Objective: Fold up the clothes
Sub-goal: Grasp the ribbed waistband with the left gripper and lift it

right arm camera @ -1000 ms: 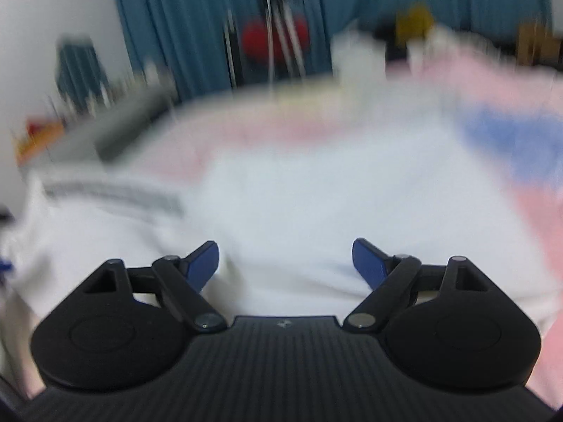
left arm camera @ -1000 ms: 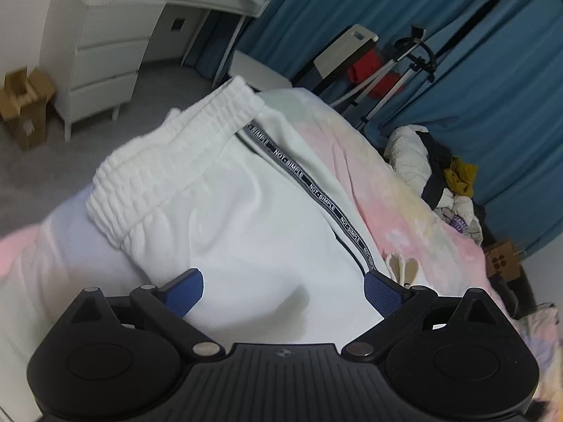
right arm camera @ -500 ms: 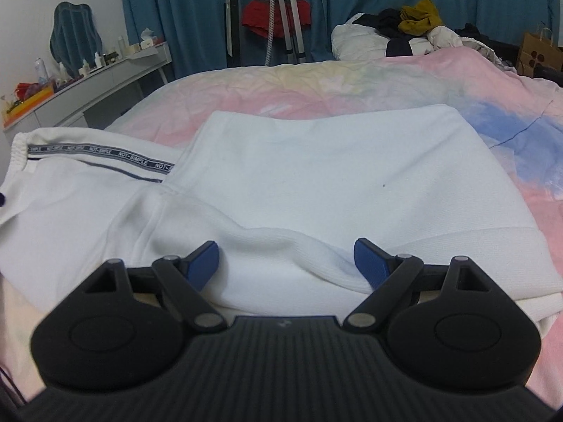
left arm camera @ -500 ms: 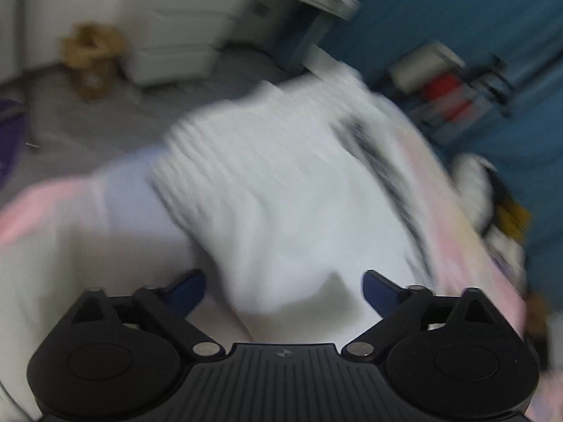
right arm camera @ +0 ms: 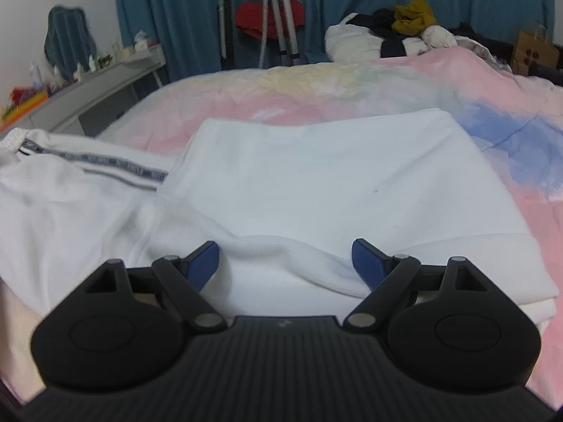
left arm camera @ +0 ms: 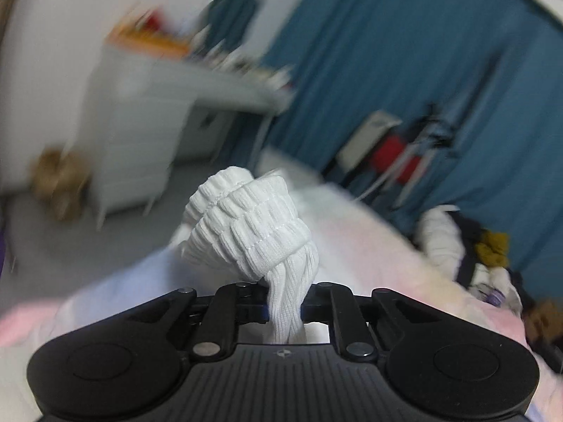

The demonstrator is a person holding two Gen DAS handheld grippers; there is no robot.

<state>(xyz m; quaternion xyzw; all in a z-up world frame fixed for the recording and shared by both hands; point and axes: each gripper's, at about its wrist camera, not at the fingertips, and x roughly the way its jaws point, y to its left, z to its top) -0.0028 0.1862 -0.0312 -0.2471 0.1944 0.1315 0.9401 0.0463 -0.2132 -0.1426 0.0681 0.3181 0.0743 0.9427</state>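
My left tongs (left arm camera: 285,307) are closing, pinching the white ribbed knit cuff (left arm camera: 251,227) bunched at twelve o'clock; right tongs (right arm camera: 285,258) gape wide over white trousers (right arm camera: 316,183) on the pastel bed (right arm camera: 316,84).

Left gripper (left arm camera: 285,307) jaws closing, pinching bunched white fabric between them; right gripper (right arm camera: 285,262) hovering with jaws spread wide, gripping nothing.

left gripper (left arm camera: 285,311) | jaws closing on ribbed waistband (left arm camera: 251,227) | apparently lifted

Blue curtains (right arm camera: 352,7), tripod (right arm camera: 281,17), perhaps a desk (right arm camera: 105,81)
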